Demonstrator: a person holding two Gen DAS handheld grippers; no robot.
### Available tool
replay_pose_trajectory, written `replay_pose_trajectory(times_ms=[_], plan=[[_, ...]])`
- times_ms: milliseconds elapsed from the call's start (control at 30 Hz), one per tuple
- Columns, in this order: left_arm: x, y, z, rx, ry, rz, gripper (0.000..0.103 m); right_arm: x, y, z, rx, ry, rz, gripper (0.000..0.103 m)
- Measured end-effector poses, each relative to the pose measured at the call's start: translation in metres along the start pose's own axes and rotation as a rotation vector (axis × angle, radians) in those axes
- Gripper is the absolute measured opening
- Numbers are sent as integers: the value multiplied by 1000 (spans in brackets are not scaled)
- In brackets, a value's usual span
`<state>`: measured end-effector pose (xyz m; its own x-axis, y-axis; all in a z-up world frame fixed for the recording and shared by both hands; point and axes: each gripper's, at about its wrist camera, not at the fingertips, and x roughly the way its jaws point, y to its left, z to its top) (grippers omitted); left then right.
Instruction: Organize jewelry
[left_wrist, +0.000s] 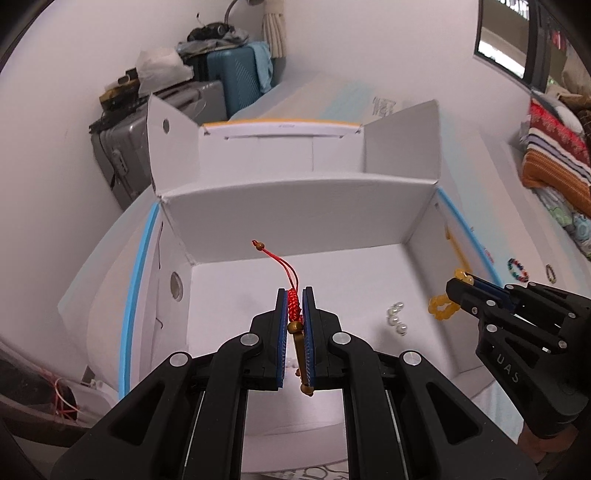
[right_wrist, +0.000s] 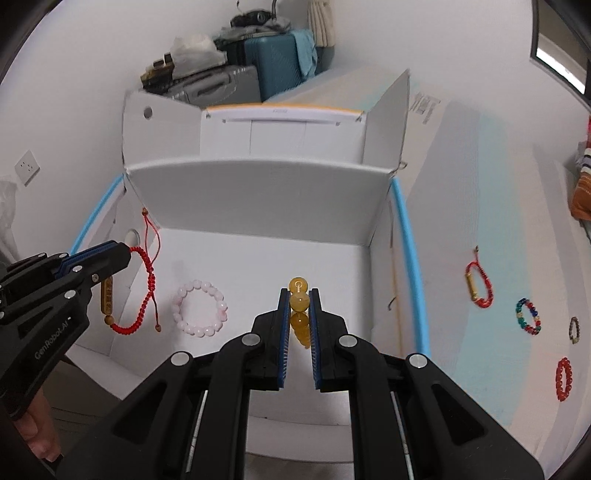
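My left gripper (left_wrist: 294, 295) is shut on a red cord bracelet (left_wrist: 293, 306) with a gold tube charm, and hangs over the open white box (left_wrist: 295, 206). In the right wrist view that same left gripper (right_wrist: 127, 253) shows at the left with the red cord bracelet (right_wrist: 147, 291) dangling from it. My right gripper (right_wrist: 299, 293) is shut on a yellow bead bracelet (right_wrist: 298, 308), also above the box floor. The right gripper (left_wrist: 452, 286) enters the left wrist view from the right with the yellow bead bracelet (left_wrist: 441, 306) hanging. A pale pink bead bracelet (right_wrist: 199, 308) lies inside the box.
Outside the box to the right, on the white surface, lie a second red cord bracelet (right_wrist: 478, 284), a multicoloured bead bracelet (right_wrist: 528, 317), a small dark one (right_wrist: 573, 329) and a red bead bracelet (right_wrist: 564, 378). Suitcases (left_wrist: 236, 77) stand behind. The box flaps stand upright.
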<state>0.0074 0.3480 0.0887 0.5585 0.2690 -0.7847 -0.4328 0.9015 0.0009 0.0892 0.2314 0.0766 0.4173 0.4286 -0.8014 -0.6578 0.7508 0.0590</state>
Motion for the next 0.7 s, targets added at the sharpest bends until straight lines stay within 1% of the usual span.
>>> replay_pose_trajectory(times_ms=[100, 200, 233, 300, 367, 533, 700], plan=[[14, 6, 2, -9, 47, 1, 8, 12, 4, 2, -19, 41, -13, 9], [30, 10, 5, -12, 108, 4, 8, 27, 9, 4, -47, 84, -50, 9], [38, 11, 7, -12, 142, -7, 8, 33, 12, 4, -65, 105, -62, 9], [47, 11, 9, -8, 183, -18, 8, 43, 14, 6, -79, 142, -76, 9], [56, 14, 11, -9, 220, 4, 8, 51, 15, 8, -81, 177, -86, 9], [71, 18, 10, -14, 290, 31, 8, 73, 10, 10, -48, 282, -78, 9], [88, 24, 1, -32, 343, 37, 8, 82, 7, 10, -25, 327, -67, 9]])
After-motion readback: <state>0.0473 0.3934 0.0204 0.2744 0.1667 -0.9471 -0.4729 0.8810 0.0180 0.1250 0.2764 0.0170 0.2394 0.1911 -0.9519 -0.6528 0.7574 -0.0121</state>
